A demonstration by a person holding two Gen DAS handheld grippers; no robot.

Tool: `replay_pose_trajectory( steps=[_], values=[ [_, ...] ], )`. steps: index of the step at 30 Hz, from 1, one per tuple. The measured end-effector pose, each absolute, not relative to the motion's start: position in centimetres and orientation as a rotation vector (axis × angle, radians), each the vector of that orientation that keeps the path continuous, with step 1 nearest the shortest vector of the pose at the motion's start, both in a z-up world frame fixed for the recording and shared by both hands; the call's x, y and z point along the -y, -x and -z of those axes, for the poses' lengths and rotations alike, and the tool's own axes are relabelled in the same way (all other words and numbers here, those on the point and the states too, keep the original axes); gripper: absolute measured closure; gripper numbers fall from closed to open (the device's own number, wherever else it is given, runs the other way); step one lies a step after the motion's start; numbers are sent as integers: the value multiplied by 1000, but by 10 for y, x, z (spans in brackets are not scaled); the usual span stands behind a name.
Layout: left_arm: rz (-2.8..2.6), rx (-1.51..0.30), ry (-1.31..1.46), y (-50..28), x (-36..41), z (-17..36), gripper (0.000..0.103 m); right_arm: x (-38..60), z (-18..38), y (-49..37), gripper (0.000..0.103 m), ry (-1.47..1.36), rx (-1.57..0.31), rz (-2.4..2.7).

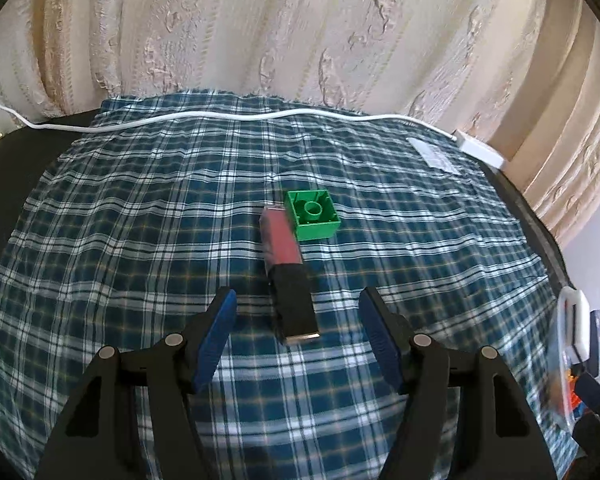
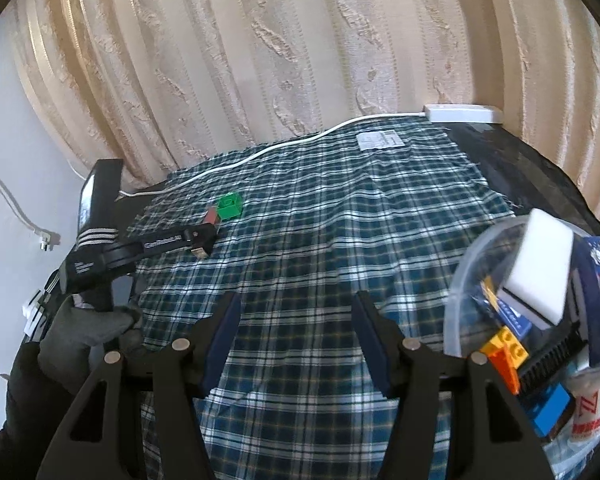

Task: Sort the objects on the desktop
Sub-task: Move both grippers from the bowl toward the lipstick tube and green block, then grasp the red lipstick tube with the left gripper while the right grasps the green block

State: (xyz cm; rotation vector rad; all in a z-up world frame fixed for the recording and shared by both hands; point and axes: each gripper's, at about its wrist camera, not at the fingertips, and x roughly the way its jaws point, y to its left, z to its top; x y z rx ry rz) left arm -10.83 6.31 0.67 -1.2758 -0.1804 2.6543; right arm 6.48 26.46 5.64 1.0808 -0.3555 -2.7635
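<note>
A lip gloss tube point(image 1: 286, 264) with a pink body and black cap lies on the plaid cloth point(image 1: 140, 240), its pink end against an upturned green brick point(image 1: 313, 220). My left gripper point(image 1: 296, 312) is open, its blue pads on either side of the tube's black cap, not touching it. In the right wrist view the tube point(image 2: 208, 226) and green brick point(image 2: 230, 205) lie far left, with the left gripper point(image 2: 196, 240) at the tube. My right gripper point(image 2: 296, 320) is open and empty over bare cloth point(image 2: 340, 220).
A clear plastic bin point(image 2: 472, 264) at the right holds a white sponge point(image 2: 544, 264), orange and blue bricks and other items; it also shows in the left wrist view point(image 1: 568, 344). A white cable point(image 1: 220, 117) and power strip point(image 2: 462, 114) lie along the table's back edge before a curtain.
</note>
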Motion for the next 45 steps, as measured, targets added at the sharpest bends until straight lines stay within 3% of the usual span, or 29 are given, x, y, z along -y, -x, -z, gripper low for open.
replay_pose_trajectory(
  steps=[6, 14, 16, 22, 45],
  values=[
    [-2653, 176, 1310, 122, -62, 5, 48, -256, -55, -54, 41, -1093, 332, 2739],
    [-2667, 146, 1283, 131, -62, 11, 50, -247, -49, -36, 41, -1126, 327, 2716],
    [-2692, 118, 1279, 132, -63, 12, 62, -245, -48, -31, 41, -1134, 326, 2713],
    [-2674, 95, 1265, 132, -65, 14, 76, -237, -45, -13, 41, -1148, 322, 2703],
    [-2797, 211, 1288, 126, -23, 13, 79, -180, -24, 91, 41, -1215, 216, 2619]
  ],
)
